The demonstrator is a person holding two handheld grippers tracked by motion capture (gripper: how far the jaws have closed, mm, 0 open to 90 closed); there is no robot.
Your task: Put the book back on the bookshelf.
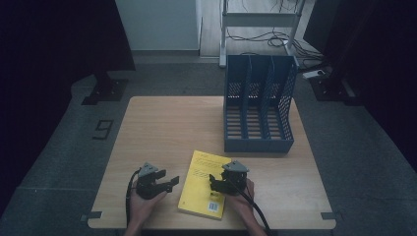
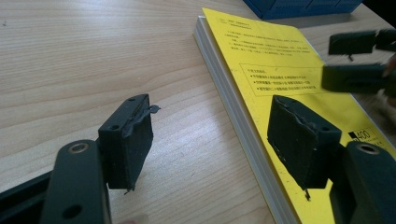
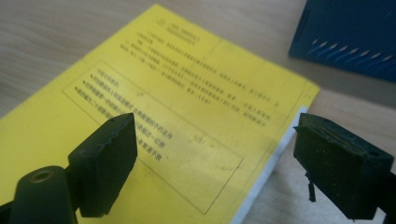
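Note:
A yellow book [image 1: 204, 184] lies flat near the table's front edge, with a box of printed text on its cover [image 3: 177, 84]. My left gripper [image 1: 173, 183] rests at the book's left side, held in a hand. In the left gripper view it is open [image 2: 215, 135], with one jaw over bare wood and the other over the yellow cover [image 2: 280, 60]. My right gripper [image 1: 214, 185] hovers above the book's right part. Its jaws stand wide open [image 3: 215, 154] astride the book's edge, pressing on nothing. The left gripper view also shows it [image 2: 345, 59] at the far right.
A blue three-slot file rack [image 1: 258, 105] stands upright on the back right of the wooden table [image 1: 162, 128], just beyond the book; its corner [image 3: 350, 32] appears in the right gripper view. Bare wood stretches across the table's left and middle. Cables and a metal frame lie on the floor behind.

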